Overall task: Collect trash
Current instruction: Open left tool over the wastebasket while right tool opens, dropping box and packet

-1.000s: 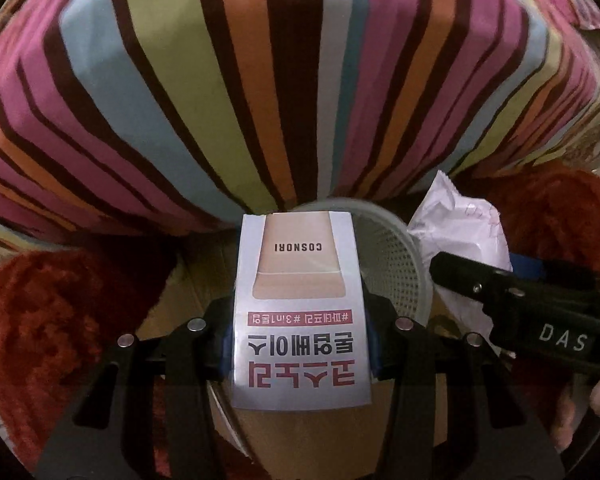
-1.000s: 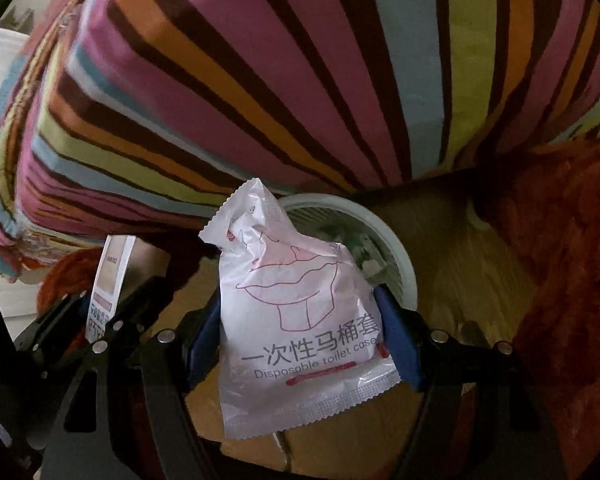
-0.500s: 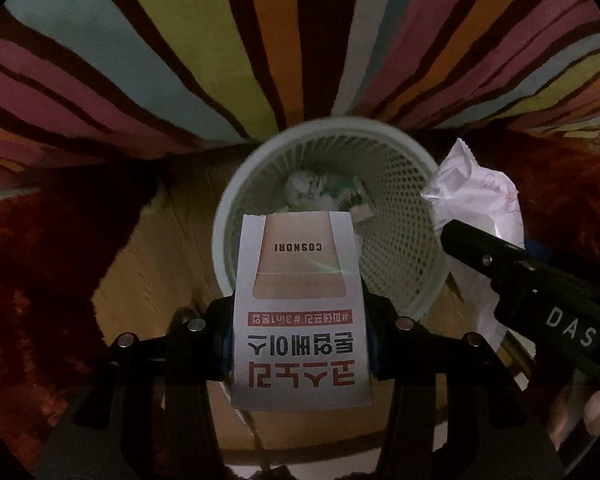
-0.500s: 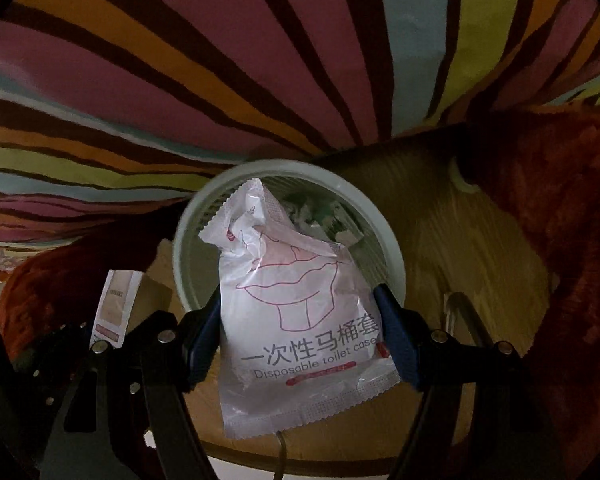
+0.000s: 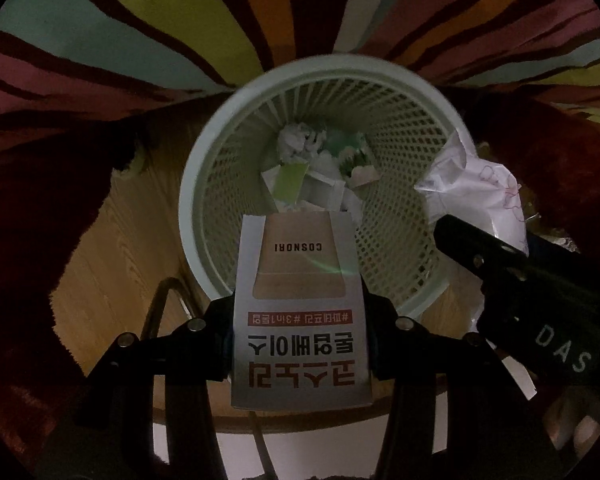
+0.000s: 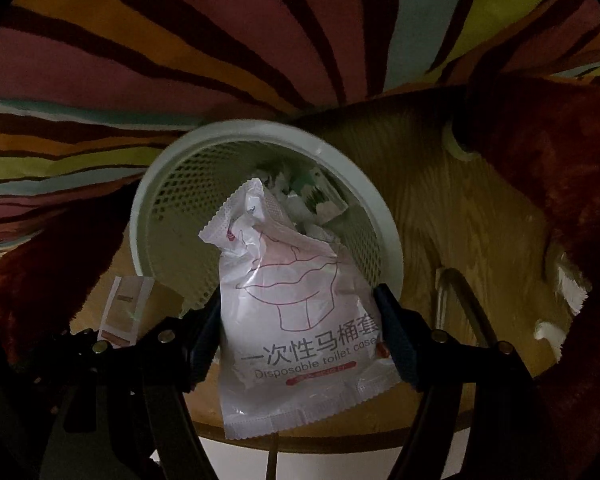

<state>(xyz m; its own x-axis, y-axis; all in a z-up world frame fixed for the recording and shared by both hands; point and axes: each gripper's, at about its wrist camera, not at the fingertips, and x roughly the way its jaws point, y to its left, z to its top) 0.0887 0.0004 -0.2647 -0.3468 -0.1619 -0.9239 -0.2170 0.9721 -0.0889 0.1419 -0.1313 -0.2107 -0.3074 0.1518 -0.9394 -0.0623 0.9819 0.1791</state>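
Both hands are poised over the white mesh wastebasket (image 5: 204, 184), which stands on the wooden floor (image 5: 112, 248) against a striped cover (image 5: 100, 40), with dark red rug (image 5: 28, 208) on either side. The left gripper (image 5: 300, 340) has its jaws closed on a flat Cosnori card packet (image 5: 300, 320); the packet's far edge reaches past the basket's near rim at about 6 o'clock, over the crumpled paper (image 5: 300, 144) already inside. The right gripper (image 6: 300, 336) has its jaws clamped on a white disposable toilet-cover sachet (image 6: 296, 312), whose crumpled top leans in over the opening, toward the rim's 5 o'clock side.

The step in hand looks like the drop. To do it well, I'd carry each piece a little further toward the basket's centre before letting go: the stiff packet could tip back over the near rim, and the light sachet could catch on the edge. Opening the jaws fully, one hand after the other, should stop the two pieces knocking each other out.
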